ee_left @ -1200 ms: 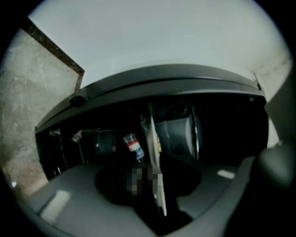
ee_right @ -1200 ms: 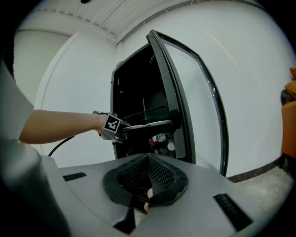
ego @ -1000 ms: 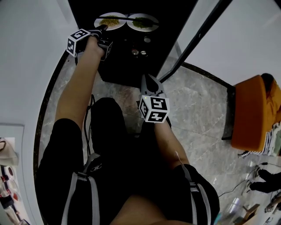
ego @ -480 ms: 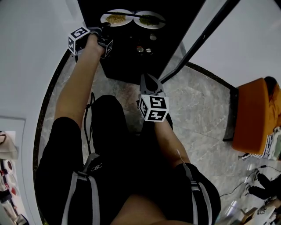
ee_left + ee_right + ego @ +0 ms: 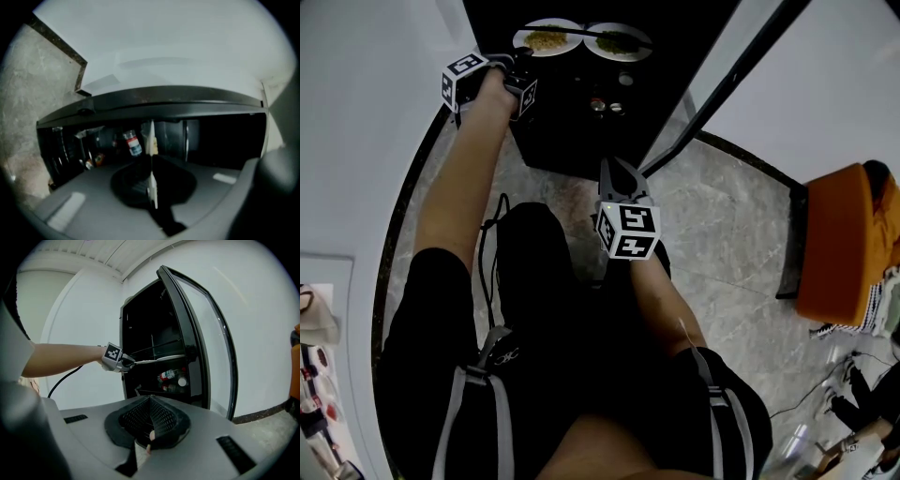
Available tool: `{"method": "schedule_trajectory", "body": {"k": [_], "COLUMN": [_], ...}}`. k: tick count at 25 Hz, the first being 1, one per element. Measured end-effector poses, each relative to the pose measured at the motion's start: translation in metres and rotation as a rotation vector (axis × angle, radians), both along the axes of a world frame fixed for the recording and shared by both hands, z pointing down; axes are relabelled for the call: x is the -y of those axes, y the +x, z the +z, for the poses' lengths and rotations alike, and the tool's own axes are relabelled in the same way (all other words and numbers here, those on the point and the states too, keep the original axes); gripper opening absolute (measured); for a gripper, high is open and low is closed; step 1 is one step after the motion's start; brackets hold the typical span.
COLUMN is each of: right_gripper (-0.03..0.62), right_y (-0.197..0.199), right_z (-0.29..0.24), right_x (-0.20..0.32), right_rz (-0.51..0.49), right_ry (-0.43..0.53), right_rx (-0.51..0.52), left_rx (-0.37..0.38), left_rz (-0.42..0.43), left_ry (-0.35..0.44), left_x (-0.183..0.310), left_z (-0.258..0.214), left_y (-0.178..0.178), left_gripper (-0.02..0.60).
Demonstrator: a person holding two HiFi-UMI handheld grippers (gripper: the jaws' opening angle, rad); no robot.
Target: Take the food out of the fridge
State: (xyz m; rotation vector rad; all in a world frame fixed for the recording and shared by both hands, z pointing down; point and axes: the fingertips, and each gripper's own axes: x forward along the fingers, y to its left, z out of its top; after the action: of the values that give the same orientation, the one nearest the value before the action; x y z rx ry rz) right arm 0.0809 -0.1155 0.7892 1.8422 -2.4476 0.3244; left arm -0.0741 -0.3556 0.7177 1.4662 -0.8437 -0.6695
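The left hand-held gripper (image 5: 522,56), jaws having just been closing, pinches the rim of the plate of yellow food (image 5: 546,39) inside the fridge (image 5: 572,131), probably to draw it out level next, while the right hand-held gripper (image 5: 617,176) hangs clenched and empty.

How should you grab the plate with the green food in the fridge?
Pinch the plate by its thin near rim, coming in level through the open front of the fridge. It lies flat with the green food piled in the middle, so probably only the bare edge fits between jaws.
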Motion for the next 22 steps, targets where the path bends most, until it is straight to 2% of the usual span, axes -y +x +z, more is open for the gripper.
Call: {"method": "schedule_trajectory", "body": {"k": [5, 9, 12, 22], "right_gripper": [-0.003, -0.003, -0.003, -0.003], "right_y": [0.001, -0.002, -0.01, -0.023], "right_z": [0.002, 0.001, 0.0, -0.017], "right_x": [0.0, 0.001, 0.0, 0.006], "right_rz": [0.001, -0.007, -0.023, -0.069], "right_ry": [-0.002, -0.004, -0.006, 0.017], "right_rx": [0.001, 0.001, 0.006, 0.024], "left_rx": [-0.007, -0.064, -0.078, -0.062], "left_rz": [0.014, 0.026, 0.039, 0.108], "left_ry": [0.056, 0.055, 0.05, 0.068], "left_x": [-0.007, -0.019, -0.035, -0.109], "left_z": [-0.004, -0.004, -0.004, -0.004], "left_y": [-0.003, -0.007, -0.01, -0.015], "left_gripper": [0.008, 0.006, 0.006, 0.006]}}
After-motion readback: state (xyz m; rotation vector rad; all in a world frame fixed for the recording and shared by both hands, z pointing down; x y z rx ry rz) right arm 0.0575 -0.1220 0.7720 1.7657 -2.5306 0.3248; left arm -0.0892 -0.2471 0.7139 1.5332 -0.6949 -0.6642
